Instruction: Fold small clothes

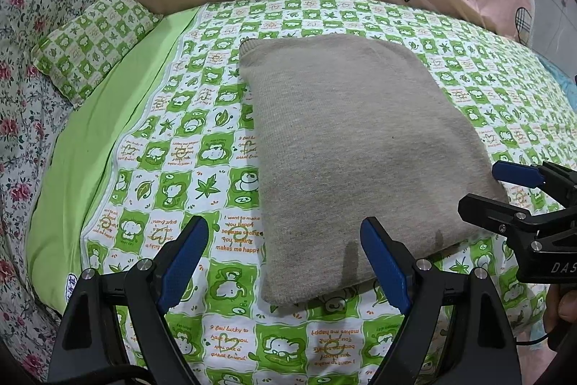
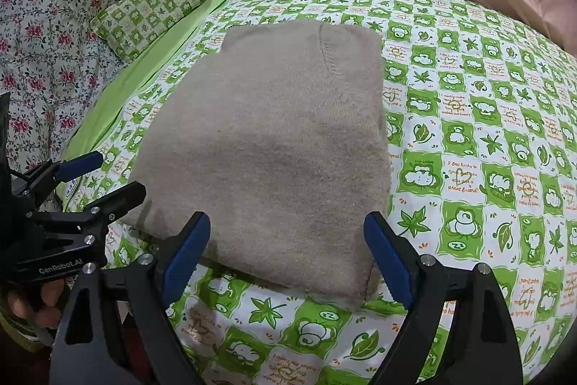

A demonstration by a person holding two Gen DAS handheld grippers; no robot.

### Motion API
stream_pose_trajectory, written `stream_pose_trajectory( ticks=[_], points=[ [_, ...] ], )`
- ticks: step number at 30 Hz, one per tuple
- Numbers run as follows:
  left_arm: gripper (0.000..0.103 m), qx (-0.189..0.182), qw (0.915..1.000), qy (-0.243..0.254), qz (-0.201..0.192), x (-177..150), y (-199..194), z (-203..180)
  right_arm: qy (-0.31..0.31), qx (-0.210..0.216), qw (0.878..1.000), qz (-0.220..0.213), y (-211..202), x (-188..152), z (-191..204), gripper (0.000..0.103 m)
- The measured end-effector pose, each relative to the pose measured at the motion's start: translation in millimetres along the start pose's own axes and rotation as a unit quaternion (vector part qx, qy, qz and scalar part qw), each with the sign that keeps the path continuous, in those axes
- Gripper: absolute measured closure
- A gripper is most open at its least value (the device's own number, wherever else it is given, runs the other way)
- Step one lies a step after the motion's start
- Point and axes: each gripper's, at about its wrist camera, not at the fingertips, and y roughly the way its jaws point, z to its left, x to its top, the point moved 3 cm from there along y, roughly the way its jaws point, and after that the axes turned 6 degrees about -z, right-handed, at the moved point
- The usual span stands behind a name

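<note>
You are holding your left gripper [image 1: 285, 262] and right gripper [image 2: 286, 257] with fingers spread wide and empty, hovering near the folded grey sweater [image 2: 274, 147] lying flat on the green-checked bed [image 2: 468, 139].

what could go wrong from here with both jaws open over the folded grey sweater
1. The grey sweater already lies folded in a neat rectangle; a one-sided pinch by the left gripper or the right gripper could drag the top layer and undo the fold.
2. The two grippers hang close together at its near edge, so closing in together might make them collide.
3. The green patterned sheet lies directly underneath; a low grasp may catch it too.
</note>
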Motion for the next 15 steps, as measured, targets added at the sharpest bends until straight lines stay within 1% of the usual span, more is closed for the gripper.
stream_pose_trajectory(
  ticks=[15],
  points=[
    [0.016, 0.0, 1.0, 0.0, -0.001, 0.3, -0.1, -0.9, -0.002, 0.0, 1.0, 0.001, -0.5, 0.7, -0.7, 0.016]
  ],
)
